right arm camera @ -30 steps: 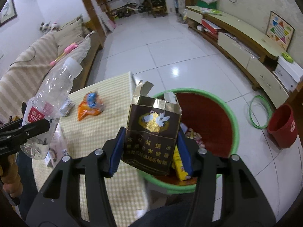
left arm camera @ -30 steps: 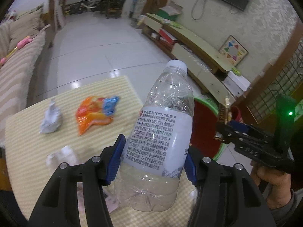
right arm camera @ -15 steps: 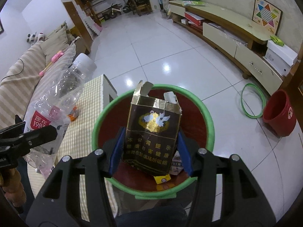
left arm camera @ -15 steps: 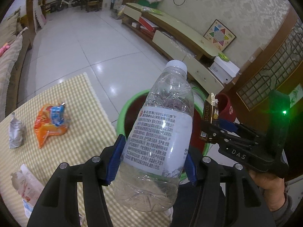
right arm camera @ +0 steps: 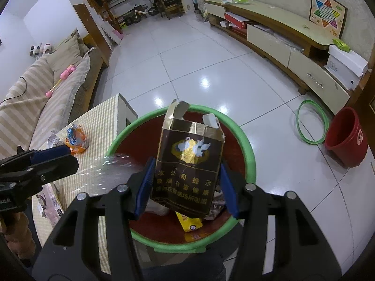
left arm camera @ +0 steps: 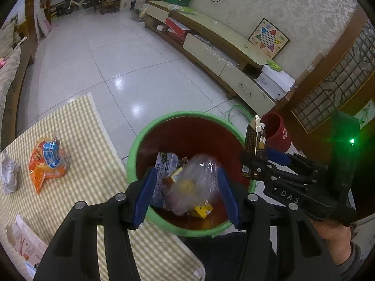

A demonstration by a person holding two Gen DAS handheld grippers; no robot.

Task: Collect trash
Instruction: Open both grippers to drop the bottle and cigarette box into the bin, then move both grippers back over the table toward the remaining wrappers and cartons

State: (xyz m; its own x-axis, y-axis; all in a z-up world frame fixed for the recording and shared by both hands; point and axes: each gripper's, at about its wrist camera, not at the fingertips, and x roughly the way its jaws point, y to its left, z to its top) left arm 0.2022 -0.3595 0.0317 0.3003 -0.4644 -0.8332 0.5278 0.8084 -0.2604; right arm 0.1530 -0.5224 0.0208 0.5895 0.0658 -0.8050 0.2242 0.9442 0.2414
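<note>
The left gripper [left arm camera: 185, 194] stood part-open and empty above the green-rimmed red basin [left arm camera: 164, 121], its jaws having just narrowed; the clear plastic bottle [left arm camera: 194, 182], blurred, was dropping inside. The right gripper [right arm camera: 185, 187] clamped a torn dark cigarette pack [right arm camera: 187, 161] over the basin; released off-centre, the light pack might have caught the rim and fallen outside.

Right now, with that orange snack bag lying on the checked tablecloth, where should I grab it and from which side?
Probably the raised, crumpled blue-printed ridge at the top of the orange snack bag, coming straight down from above. Its edges lie flat on the checked tablecloth, giving little to pinch, while the ridge stands up.
</note>
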